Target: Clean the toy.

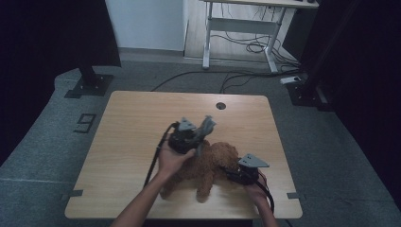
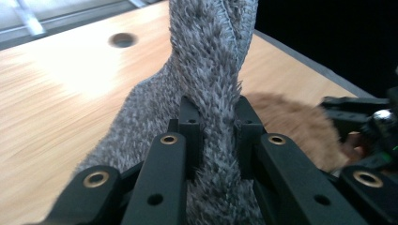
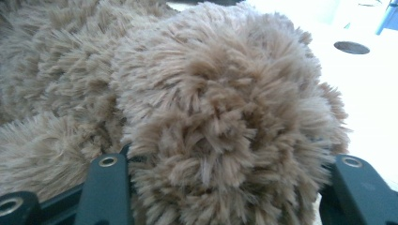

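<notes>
Left tool (image 1: 198, 137), near the middle of the bench (image 1: 127, 137) in the high view, clamped narrow on a strip of grey fuzzy cloth (image 2: 211, 70), pads pinching the pile from both sides. Cloth lifted and twisted above the jaws, trailing toward twelve o'clock in the left gripper view, its lower part spread down toward seven o'clock; probably raised this way to pull the garment clear of the toy or to draw it over the toy, which of the two cannot be told. Right tool (image 1: 232, 171), at about four o'clock from the left one, closed partway around a rounded limb or paw of the brown plush toy (image 3: 225, 122), fur bulging between the two jaws; probably a steadying grip, so that the toy does not slide or rise while the cloth is tugged. Plush toy lying on the bench at about five o'clock from its centre, body between the two tools, legs pointing toward the near edge at six o'clock. Cable hole (image 1: 221, 105) in the bench at twelve o'clock, well apart from the work. Beyond the bench at one o'clock, a desk frame with loose cables on the floor.
</notes>
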Demonstrator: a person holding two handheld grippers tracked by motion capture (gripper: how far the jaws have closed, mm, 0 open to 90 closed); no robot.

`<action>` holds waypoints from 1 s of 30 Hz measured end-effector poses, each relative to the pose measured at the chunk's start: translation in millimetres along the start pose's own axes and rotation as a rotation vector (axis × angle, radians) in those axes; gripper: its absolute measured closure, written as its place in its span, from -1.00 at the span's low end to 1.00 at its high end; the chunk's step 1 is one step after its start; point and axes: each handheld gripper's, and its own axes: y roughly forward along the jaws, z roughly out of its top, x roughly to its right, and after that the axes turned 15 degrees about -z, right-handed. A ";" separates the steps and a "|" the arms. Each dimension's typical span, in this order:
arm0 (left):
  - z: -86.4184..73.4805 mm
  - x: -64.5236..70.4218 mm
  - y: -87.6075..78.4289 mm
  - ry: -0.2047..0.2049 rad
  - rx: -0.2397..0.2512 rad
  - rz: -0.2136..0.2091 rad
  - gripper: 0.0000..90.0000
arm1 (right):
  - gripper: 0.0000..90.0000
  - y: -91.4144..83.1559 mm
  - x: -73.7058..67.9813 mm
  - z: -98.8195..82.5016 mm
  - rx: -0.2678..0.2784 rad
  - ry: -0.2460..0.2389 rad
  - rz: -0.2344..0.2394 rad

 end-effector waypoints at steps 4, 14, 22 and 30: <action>8.9 16.3 42.8 0.030 -0.080 -0.032 0.73 | -0.08 -0.3 0.1 -0.1 -0.002 0.000 0.002; -12.5 -17.0 51.2 -0.075 -0.172 0.005 0.73 | -0.09 -0.5 -2.3 0.1 -0.009 -0.015 -0.001; -22.9 -44.5 9.7 -0.144 -0.155 0.023 0.72 | -0.09 -1.0 -4.5 0.9 -0.017 -0.020 -0.011; -57.1 -74.5 -29.1 -0.205 -0.155 0.118 0.73 | -0.09 -0.8 -2.3 0.0 -0.021 -0.010 -0.009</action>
